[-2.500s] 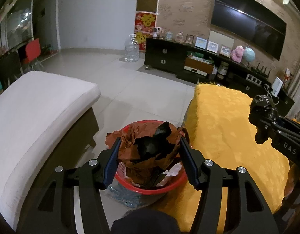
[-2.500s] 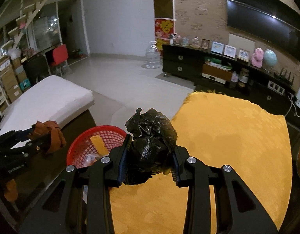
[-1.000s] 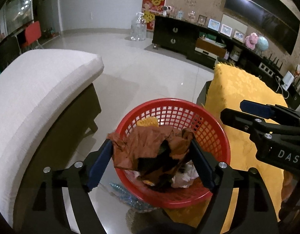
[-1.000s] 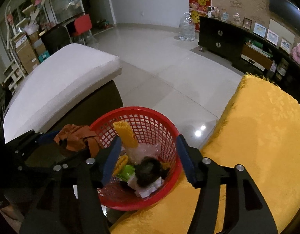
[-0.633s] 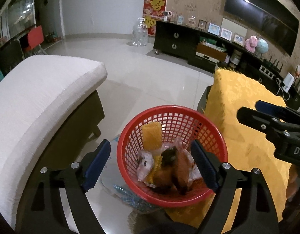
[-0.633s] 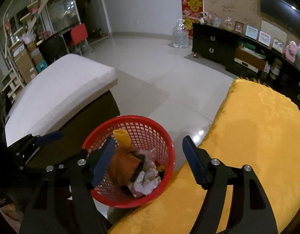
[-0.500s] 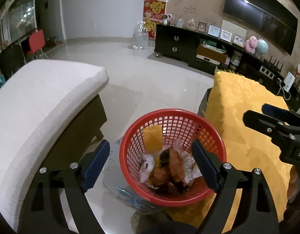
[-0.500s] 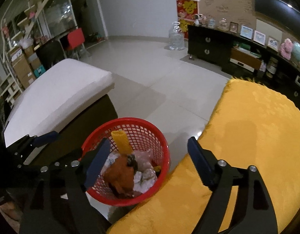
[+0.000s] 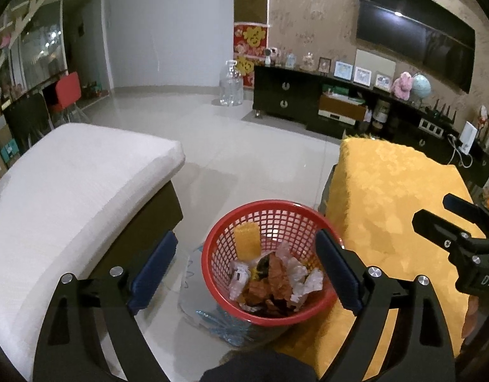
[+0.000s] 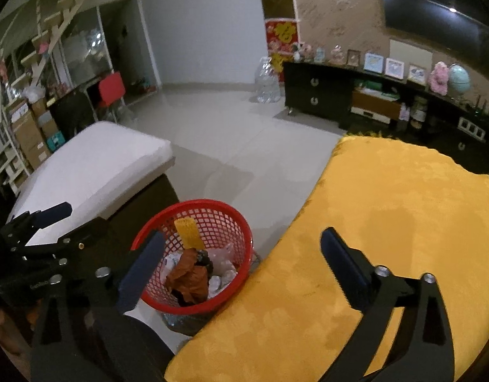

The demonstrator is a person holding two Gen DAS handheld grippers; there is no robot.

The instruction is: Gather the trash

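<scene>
Both tools gape empty: the red basket [image 9: 269,219] of trash sits directly below the left tool [image 9: 244,270], left of the right tool [image 10: 241,265].

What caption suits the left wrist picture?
Open left tongs above a round red plastic mesh basket of crumpled trash.

- I see a white cushioned bench [image 9: 79,184] on the left;
- a yellow cloth [image 9: 394,197] on the right;
- far off, a dark TV cabinet [image 9: 308,102]; a clear water jug [image 9: 231,84] beside it.
</scene>
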